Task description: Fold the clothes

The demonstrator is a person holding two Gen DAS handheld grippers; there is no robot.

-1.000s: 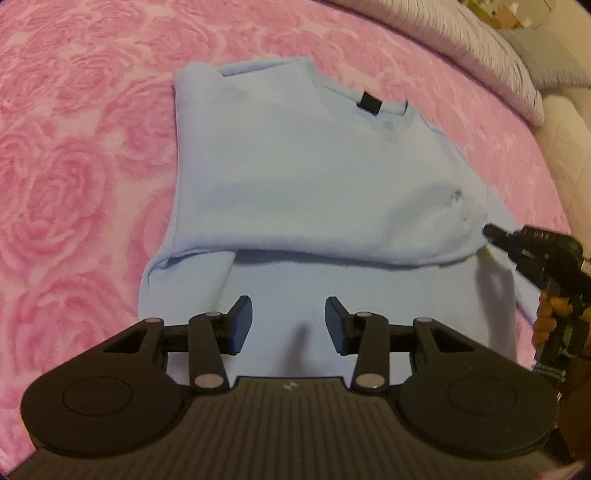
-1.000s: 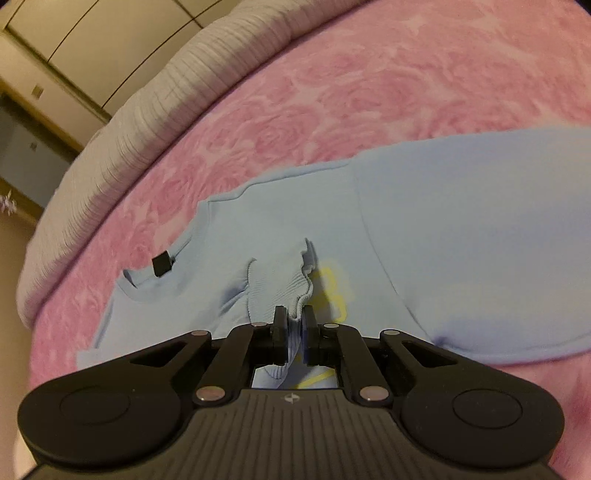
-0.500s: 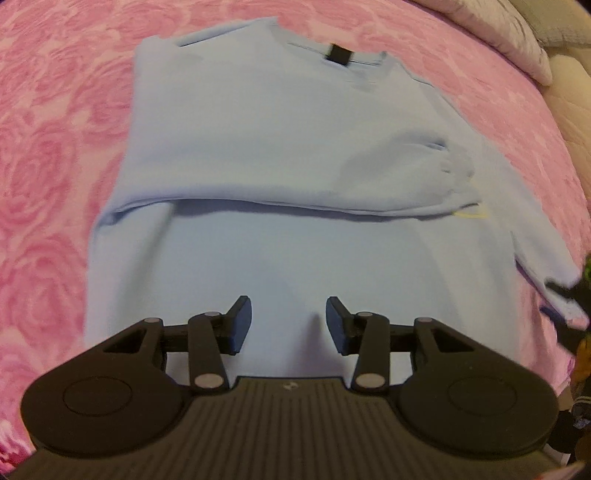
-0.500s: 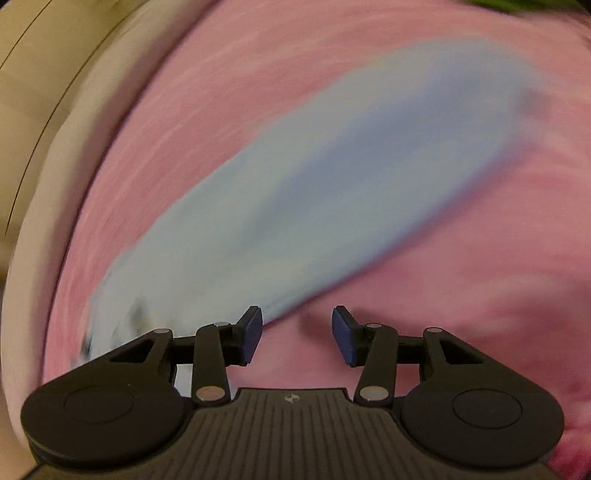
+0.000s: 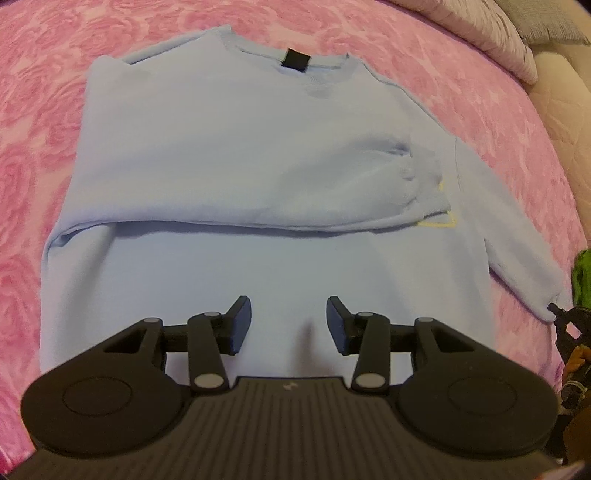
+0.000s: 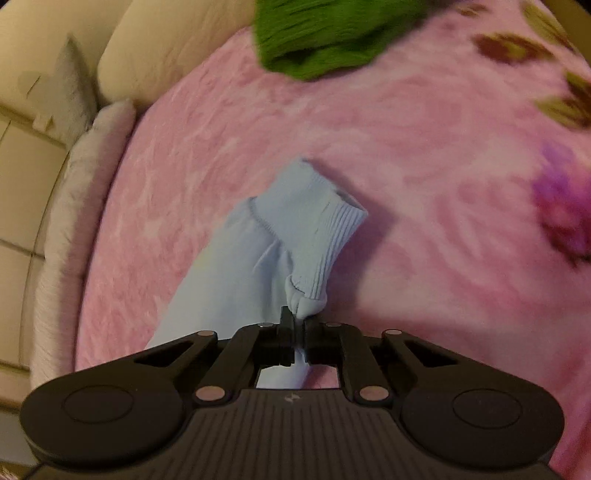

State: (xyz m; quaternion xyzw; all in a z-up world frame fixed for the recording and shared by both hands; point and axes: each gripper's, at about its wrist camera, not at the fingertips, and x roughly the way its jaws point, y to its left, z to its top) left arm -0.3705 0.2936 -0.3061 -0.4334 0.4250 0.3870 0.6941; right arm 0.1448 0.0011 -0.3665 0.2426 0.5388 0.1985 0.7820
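The light-blue cotton sweatshirt (image 5: 258,177) lies flat on the pink rose-patterned bedspread (image 5: 33,122), one sleeve already folded across its chest. The right gripper (image 6: 297,325) is pinched on the ribbed cuff (image 6: 325,229) of the other sleeve; the left gripper (image 5: 290,319) hovers wide over the hem. Next, likely, carry that cuff inward across the body. A green knitted garment (image 6: 321,33) lies nearby; pink bedspread lies bare around the sweatshirt.

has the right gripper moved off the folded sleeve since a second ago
Yes. The right gripper left the cuff folded across the sweatshirt's chest and now pinches the other sleeve's cuff, out over the pink blanket.
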